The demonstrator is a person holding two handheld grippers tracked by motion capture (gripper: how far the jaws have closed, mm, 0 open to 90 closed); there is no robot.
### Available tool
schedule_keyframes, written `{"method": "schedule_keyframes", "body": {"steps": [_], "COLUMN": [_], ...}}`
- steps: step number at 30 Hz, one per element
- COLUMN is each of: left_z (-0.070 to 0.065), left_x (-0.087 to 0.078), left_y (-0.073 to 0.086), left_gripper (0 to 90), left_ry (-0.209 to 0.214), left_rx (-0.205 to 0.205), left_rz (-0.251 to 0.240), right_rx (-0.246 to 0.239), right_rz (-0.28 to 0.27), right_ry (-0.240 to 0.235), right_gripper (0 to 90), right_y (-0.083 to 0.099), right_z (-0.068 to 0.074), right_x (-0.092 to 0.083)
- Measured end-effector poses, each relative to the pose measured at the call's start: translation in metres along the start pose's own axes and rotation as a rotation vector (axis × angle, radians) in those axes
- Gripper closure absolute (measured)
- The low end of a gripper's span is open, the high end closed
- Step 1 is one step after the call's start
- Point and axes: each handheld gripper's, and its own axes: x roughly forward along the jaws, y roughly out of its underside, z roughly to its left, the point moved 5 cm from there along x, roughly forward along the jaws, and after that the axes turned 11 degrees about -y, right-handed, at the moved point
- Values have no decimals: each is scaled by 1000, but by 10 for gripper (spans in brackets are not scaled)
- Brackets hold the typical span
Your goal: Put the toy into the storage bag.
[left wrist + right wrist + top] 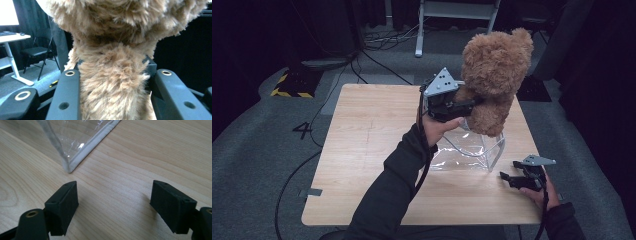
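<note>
Brown plush bear [494, 75] sits clamped in the left tool [472, 103], its legs inside the clear bag [472, 150]; right tool [508, 178] rests spread on the desk [362, 150].

Teddy bear [494, 75]: brown plush, paler tan fur at close range. Bag [472, 147] below bear: clear plastic, white-grey edging. Table [367, 145] under bag: light wood grain. Left gripper [469, 104] at bear: black body, grey top plate. Right gripper [508, 177] beside bag: black. Sleeve [387, 195]: black. Floor [252, 150] around table: grey carpet.
</note>
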Motion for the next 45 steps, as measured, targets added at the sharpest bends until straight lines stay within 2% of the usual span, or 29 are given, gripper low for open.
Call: {"method": "schedule_keyframes", "body": {"steps": [2,4,9,12,14,16,20,23,24,25,31,45], "left_z": [-3,-4,2,4,5,11,20,23,23,22,18,16], "left_x": [-1,-1,-1,-4,-5,-8,-4,0,0,3,8,17], "left_y": [-2,-2,9,17,21,30,47,58,58,61,63,70], "left_gripper": [584,583,583,583,583,582,573,570,569,567,558,559], "left_ry": [5,10,18,8,6,-1,-40,-24,-24,-17,-5,-17], "left_rx": [21,23,-15,1,-5,-28,-34,-36,-36,-22,23,103], "left_rz": [0,5,12,40,51,76,165,212,212,235,304,395], "right_rx": [0,0,0,0,0,0,0,-1,0,-1,0,-1], "right_rz": [0,0,0,0,0,0,0,-1,-1,0,-1,-1], "right_ry": [0,0,0,0,0,0,3,3,3,2,3,3], "right_gripper": [223,223,223,223,223,223,221,221,221,221,221,221], "right_y": [0,0,0,0,0,0,0,0,0,0,0,0], "right_z": [0,0,0,0,0,0,0,0,0,0,0,0], "right_x": [0,0,0,0,0,0,0,0,0,0,0,0]}}
